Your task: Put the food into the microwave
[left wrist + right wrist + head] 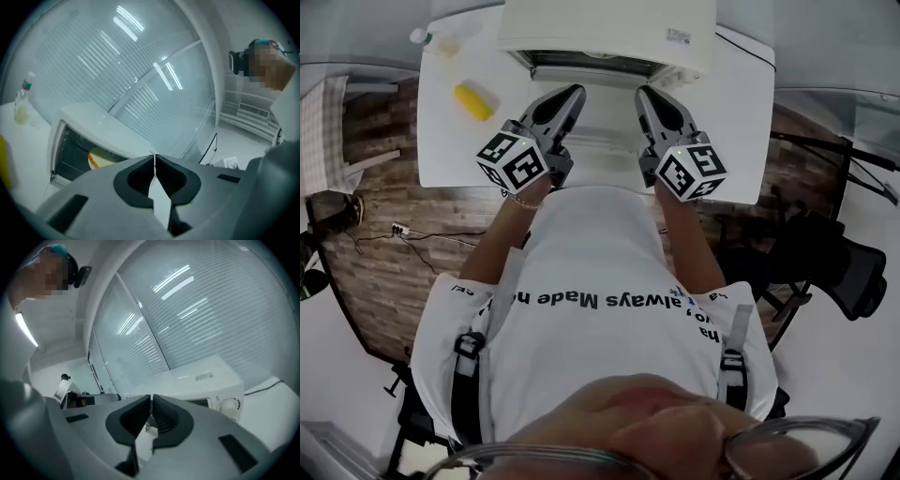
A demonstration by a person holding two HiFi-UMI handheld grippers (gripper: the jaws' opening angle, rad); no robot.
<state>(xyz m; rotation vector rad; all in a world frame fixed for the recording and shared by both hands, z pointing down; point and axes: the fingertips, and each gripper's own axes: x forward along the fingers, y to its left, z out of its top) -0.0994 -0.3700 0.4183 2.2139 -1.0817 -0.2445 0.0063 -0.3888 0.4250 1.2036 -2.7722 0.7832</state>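
Food [100,158] looks already inside microwave [605,28]; left gripper [572,95] and right gripper [644,95] in front of it, jaws together, empty. Shutting it likely next.

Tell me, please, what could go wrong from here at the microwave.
The microwave stands open with a plate inside; the left gripper and right gripper, jaws shut, sit close and might knock it. The yellow item on the table could be left out.
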